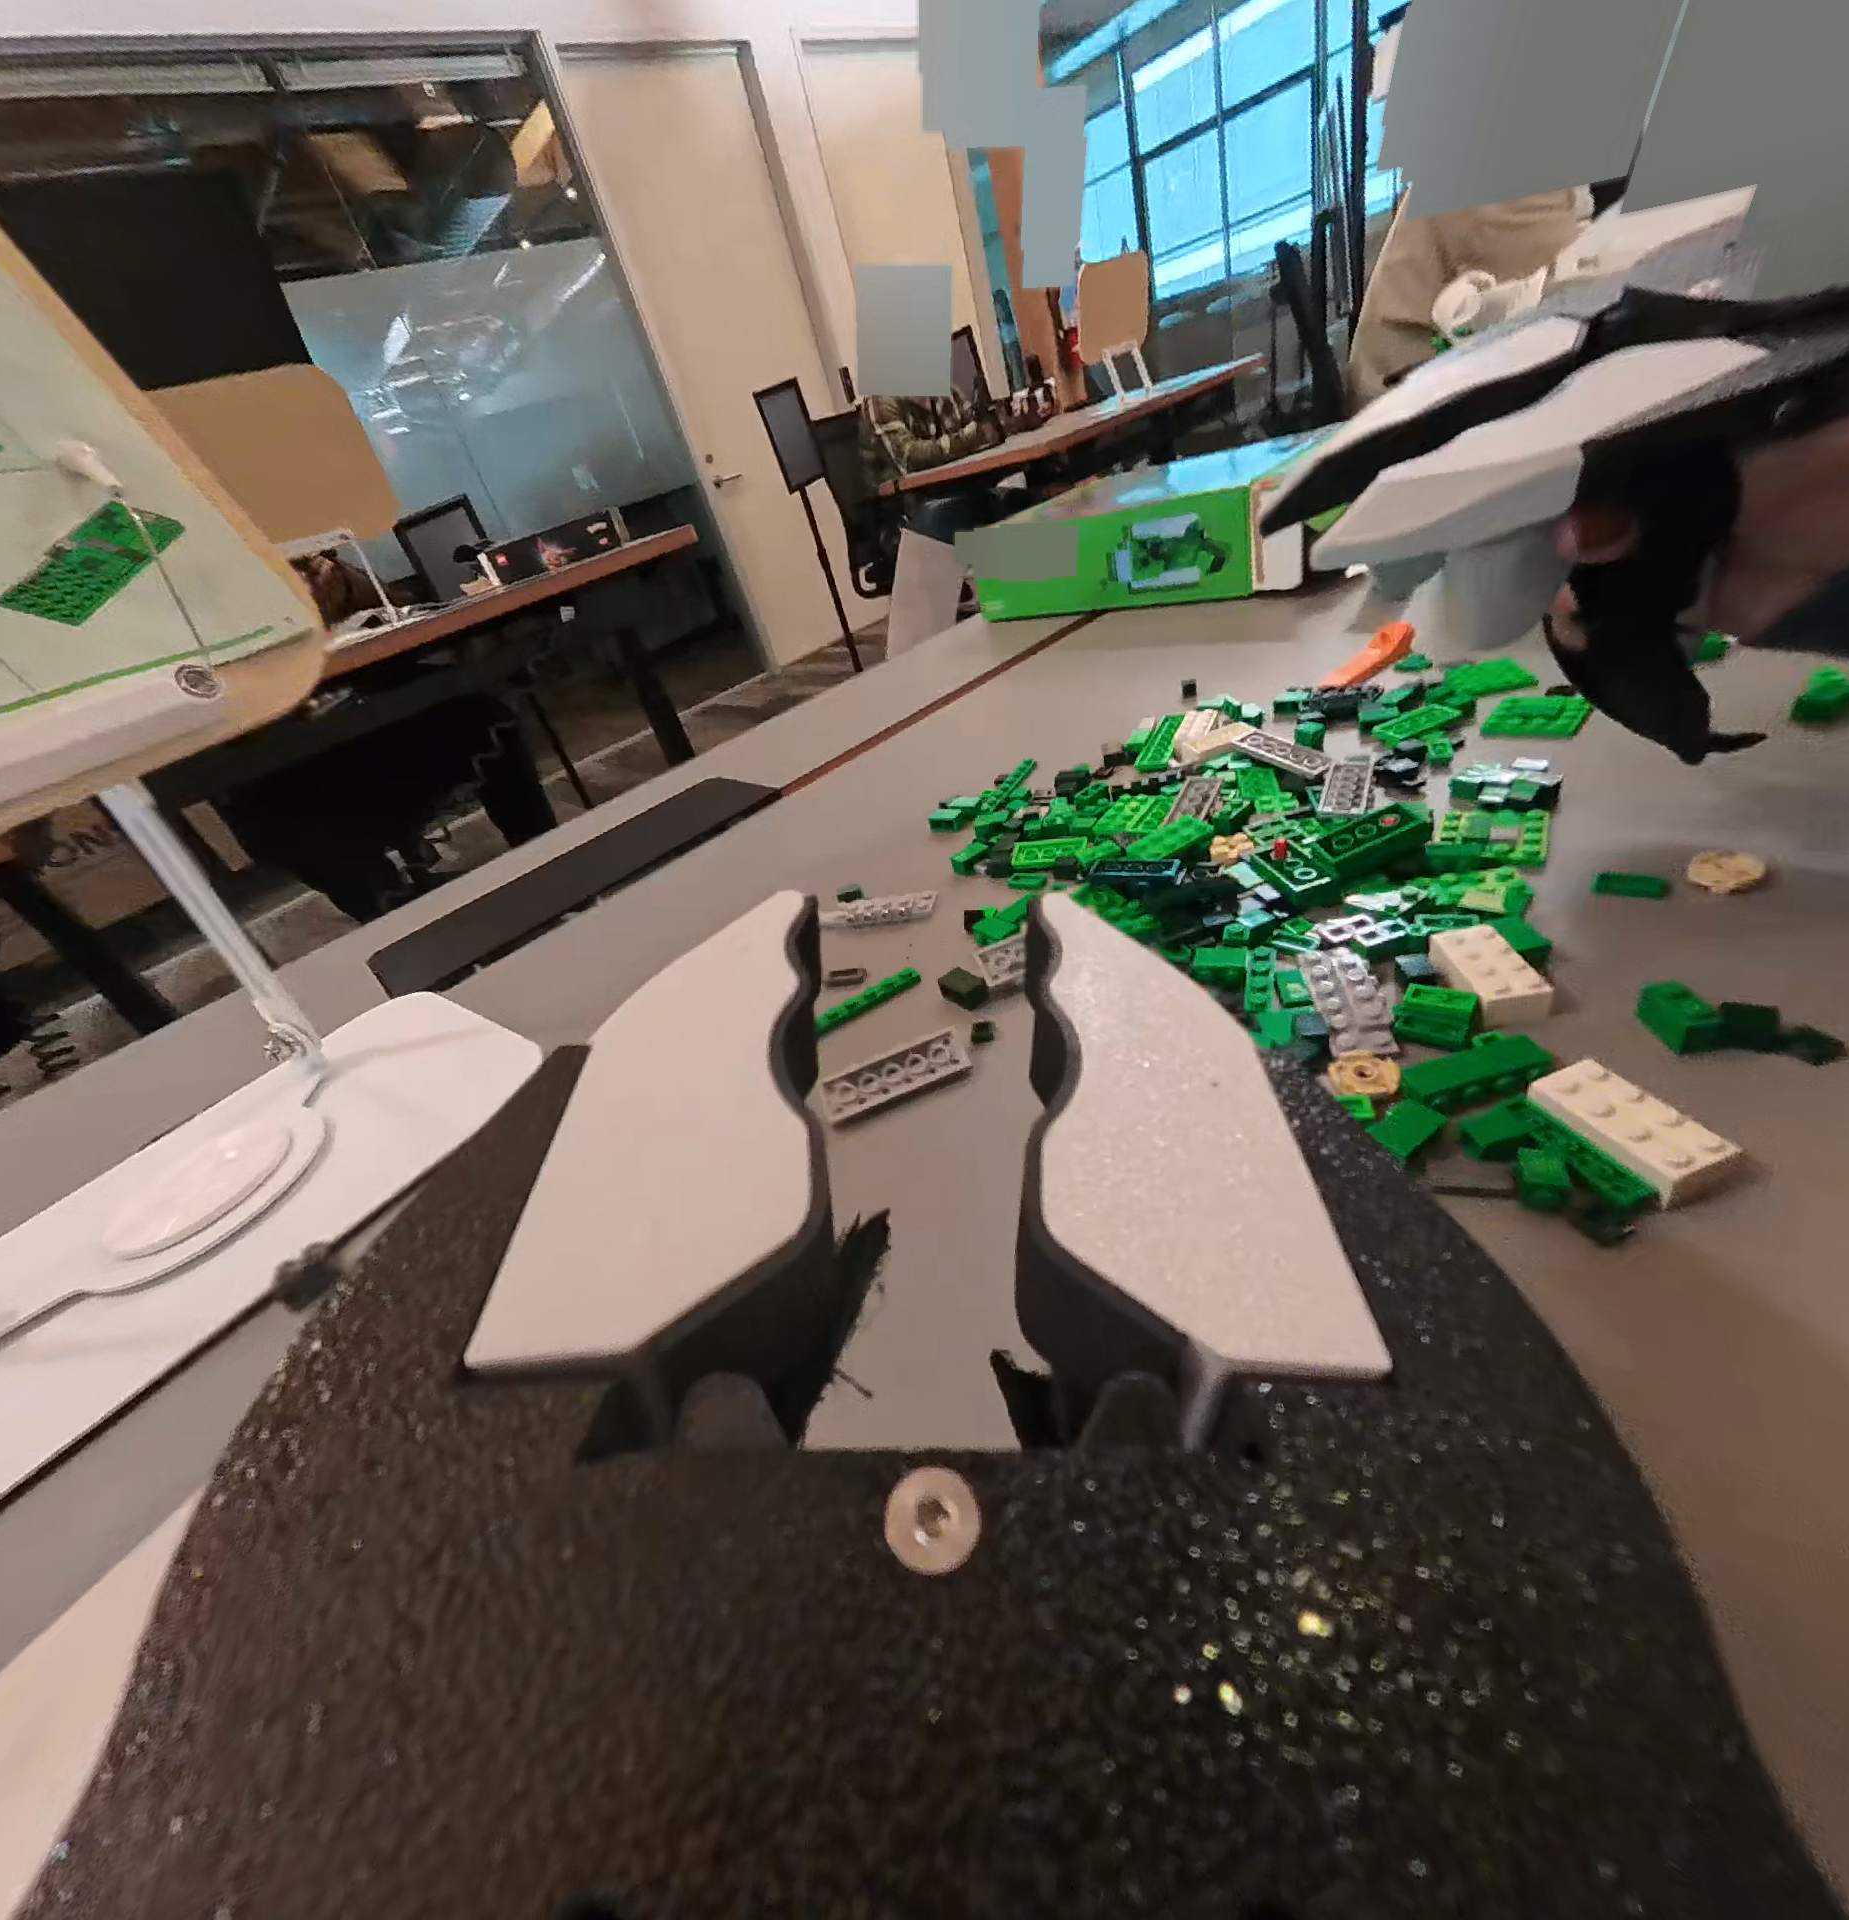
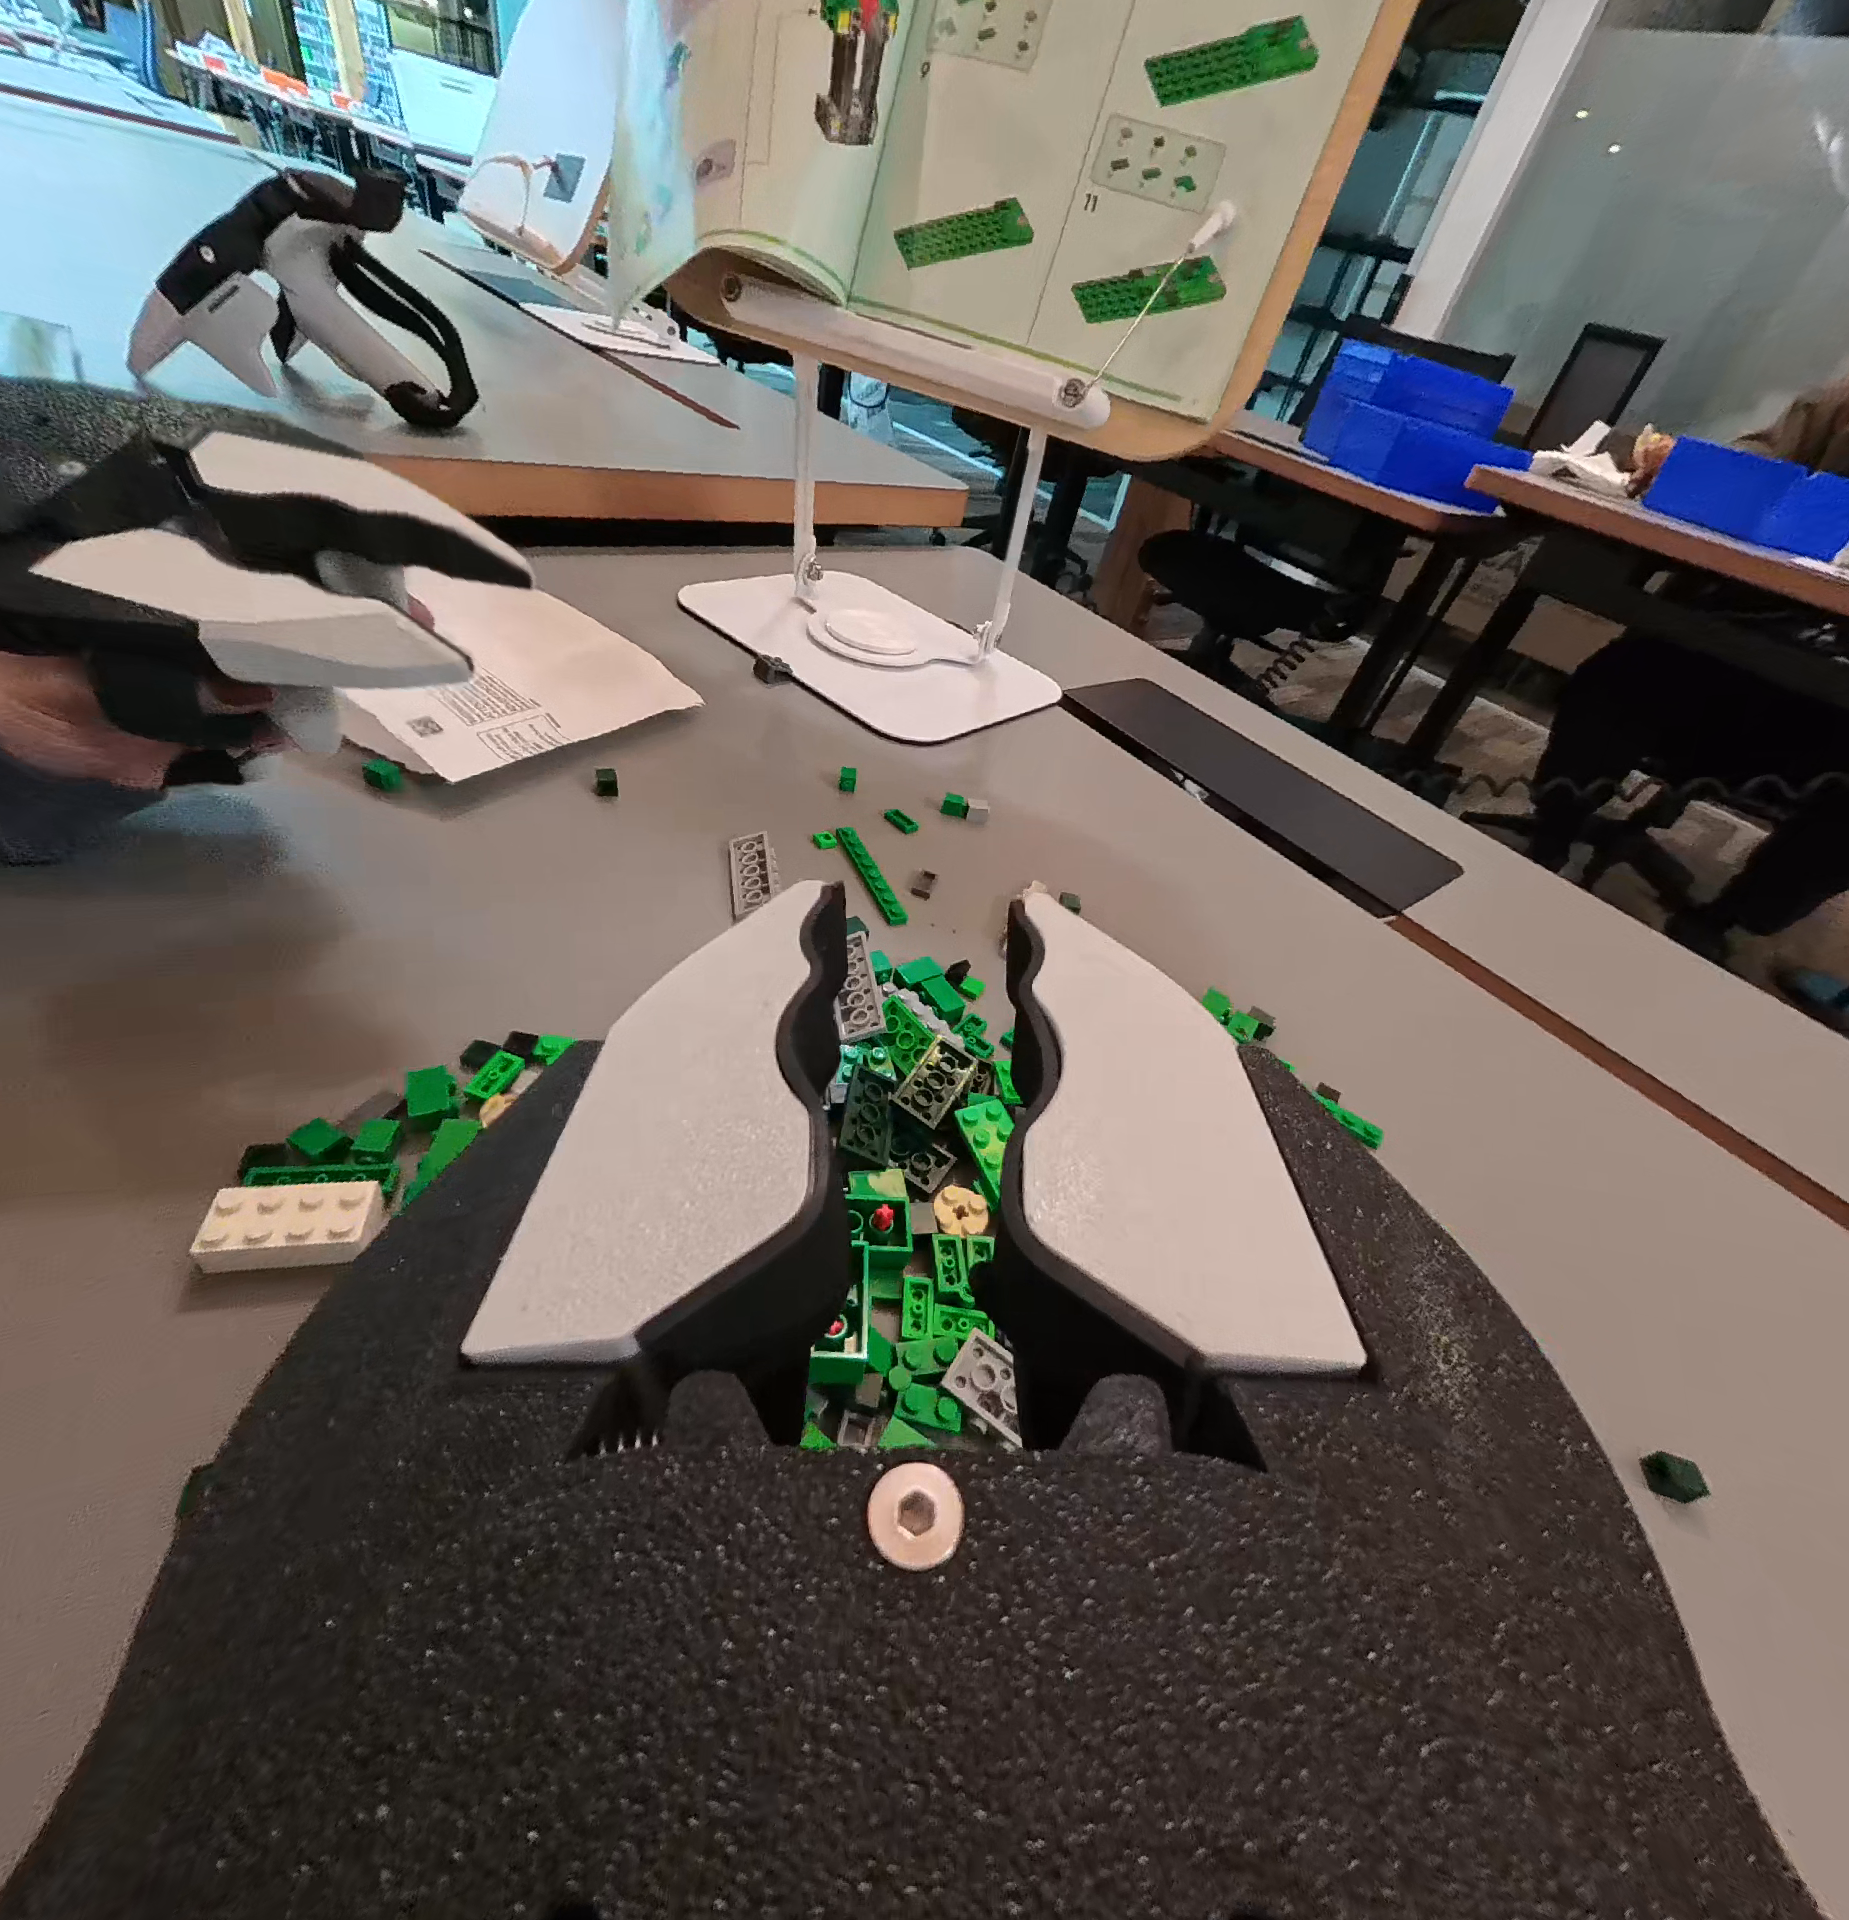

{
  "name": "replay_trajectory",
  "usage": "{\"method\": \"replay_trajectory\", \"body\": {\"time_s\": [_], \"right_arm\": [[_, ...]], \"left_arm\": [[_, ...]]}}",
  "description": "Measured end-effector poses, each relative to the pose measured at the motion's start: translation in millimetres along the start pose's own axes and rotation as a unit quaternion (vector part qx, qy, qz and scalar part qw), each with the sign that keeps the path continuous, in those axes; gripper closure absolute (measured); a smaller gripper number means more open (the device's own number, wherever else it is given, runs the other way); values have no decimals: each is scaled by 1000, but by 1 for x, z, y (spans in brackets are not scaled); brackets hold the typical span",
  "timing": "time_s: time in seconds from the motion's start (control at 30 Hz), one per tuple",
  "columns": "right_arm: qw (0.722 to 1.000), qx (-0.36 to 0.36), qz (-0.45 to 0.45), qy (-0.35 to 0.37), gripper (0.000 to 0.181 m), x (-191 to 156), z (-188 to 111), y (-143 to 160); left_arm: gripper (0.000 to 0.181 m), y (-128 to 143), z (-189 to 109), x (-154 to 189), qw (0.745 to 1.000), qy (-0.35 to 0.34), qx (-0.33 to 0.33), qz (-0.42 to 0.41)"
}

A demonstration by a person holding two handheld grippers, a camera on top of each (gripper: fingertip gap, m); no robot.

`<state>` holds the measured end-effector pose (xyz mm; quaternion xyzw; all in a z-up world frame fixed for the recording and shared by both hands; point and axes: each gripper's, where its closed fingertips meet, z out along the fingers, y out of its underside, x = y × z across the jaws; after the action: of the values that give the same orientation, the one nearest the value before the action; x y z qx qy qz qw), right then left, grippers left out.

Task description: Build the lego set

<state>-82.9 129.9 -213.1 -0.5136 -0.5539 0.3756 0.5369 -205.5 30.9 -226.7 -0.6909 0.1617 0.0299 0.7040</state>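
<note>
- Left wrist view:
- Left gripper (image 1: 920, 925): jaws spread wide, nothing between them, held above the grey table (image 1: 1678, 1455).
- Grey plate (image 1: 896, 1081): flat on the table just ahead of the fingertips, in the gap between them, long axis lying across the gripper's line.
- Thin green strip (image 1: 868, 1000): beyond the plate, slanted.
- Brick pile (image 1: 1315, 894): mostly green, ahead and to the right of this gripper.
- White brick (image 1: 1637, 1132): at the pile's near right edge.
- Right gripper (image 1: 1419, 488): far right, above the pile.
- Green box (image 1: 1128, 561): at the far table edge.

- Right wrist view:
- Right gripper (image 2: 925, 904): jaws wide, empty, directly over the brick pile (image 2: 920, 1195); judged the nearer hand for pile pieces.
- Left gripper (image 2: 463, 613): at left, above bare table, also parted.
- Instruction booklet (image 2: 1003, 135): open on a white stand (image 2: 878, 665), beyond the pile.
- Paper sheet (image 2: 546, 686): flat, left of the stand.
</note>
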Motion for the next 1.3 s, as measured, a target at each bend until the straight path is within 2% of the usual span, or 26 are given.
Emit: {"method": "replay_trajectory", "body": {"time_s": [0.37, 0.5, 0.57, 0.63, 0.73, 0.83, 0.93, 1.03, 1.07, 1.1, 1.17, 1.3], "right_arm": [[1000, -6, -18, 9, 153, 3, 2, 6], [1000, 2, -25, 12, 154, 4, -1, 2], [999, 11, -27, 14, 154, 4, -3, -2], [1000, 17, -22, 12, 154, 4, -4, -4], [1000, 23, -16, 8, 154, 4, -6, -7], [999, 29, -14, 8, 154, 4, -7, -10], [999, 29, -11, 8, 154, 5, -8, -10], [1000, 26, -11, 8, 154, 5, -7, -8], [1000, 24, -11, 8, 154, 5, -7, -8], [1000, 23, -12, 9, 154, 5, -7, -7], [1000, 19, -14, 10, 155, 5, -6, -6], [1000, 12, -13, 9, 155, 5, -4, -3]], "left_arm": [[145, 11, 12, 40, 995, 87, -43, 23], [139, 3, -14, 7, 996, 49, -71, 11], [133, 13, -41, -20, 991, 16, -128, 18], [125, 35, -72, -45, 975, -7, -217, 36], [112, 73, -115, -68, 936, -14, -346, 68], [112, 91, -139, -74, 895, -2, -430, 120], [113, 105, -147, -77, 863, 9, -482, 151], [125, 114, -146, -82, 851, 3, -500, 162], [135, 114, -146, -87, 848, -5, -505, 162], [158, 112, -146, -92, 848, -18, -505, 157], [181, 98, -140, -103, 865, -50, -483, 126], [181, 71, -133, -118, 890, -75, -450, 6]]}}
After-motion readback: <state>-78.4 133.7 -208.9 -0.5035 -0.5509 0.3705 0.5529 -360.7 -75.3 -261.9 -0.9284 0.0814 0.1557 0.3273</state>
